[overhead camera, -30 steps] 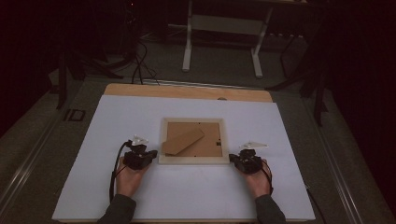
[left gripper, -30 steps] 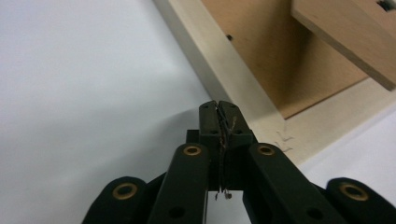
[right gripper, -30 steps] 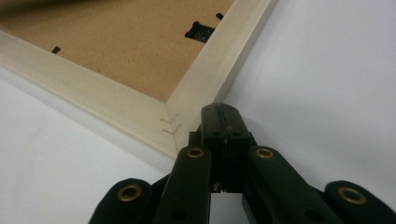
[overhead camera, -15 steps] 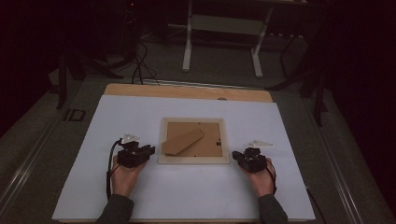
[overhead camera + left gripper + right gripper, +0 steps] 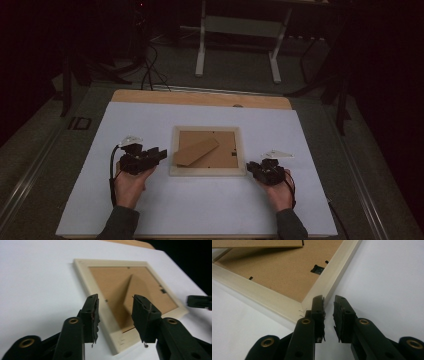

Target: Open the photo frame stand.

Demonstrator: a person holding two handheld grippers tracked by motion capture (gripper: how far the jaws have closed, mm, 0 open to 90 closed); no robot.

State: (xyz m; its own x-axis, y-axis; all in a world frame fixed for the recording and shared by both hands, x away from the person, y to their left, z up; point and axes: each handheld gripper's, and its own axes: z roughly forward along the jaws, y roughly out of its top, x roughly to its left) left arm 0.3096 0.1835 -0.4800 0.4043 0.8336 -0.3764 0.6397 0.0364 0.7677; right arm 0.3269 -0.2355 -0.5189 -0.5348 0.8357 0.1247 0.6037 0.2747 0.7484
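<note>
A pale wooden picture frame [image 5: 206, 171] lies face down in the middle of the white sheet, its brown backing [image 5: 112, 282] and stand flap [image 5: 196, 151] facing up. My left gripper [image 5: 160, 154] hovers a little left of the frame's left edge, raised off the sheet. Its jaws [image 5: 115, 315] have just been opening and stand wide apart with nothing between them. My right gripper [image 5: 251, 167] sits at the frame's near right corner [image 5: 312, 298]. Its jaws [image 5: 328, 307] have just been opening to a narrow gap, nothing in it, one fingertip beside the frame's edge.
The white sheet [image 5: 200, 210] covers a wooden table whose bare far edge [image 5: 200, 97] shows. Beyond it a white stand [image 5: 202, 45] and cables lie on the dark floor. The right gripper's tip [image 5: 198, 301] shows past the frame's far corner.
The left gripper has drawn back leftward from the frame's left edge and lifted, its jaws spreading. The right hand has kept its place at the frame's right corner.
</note>
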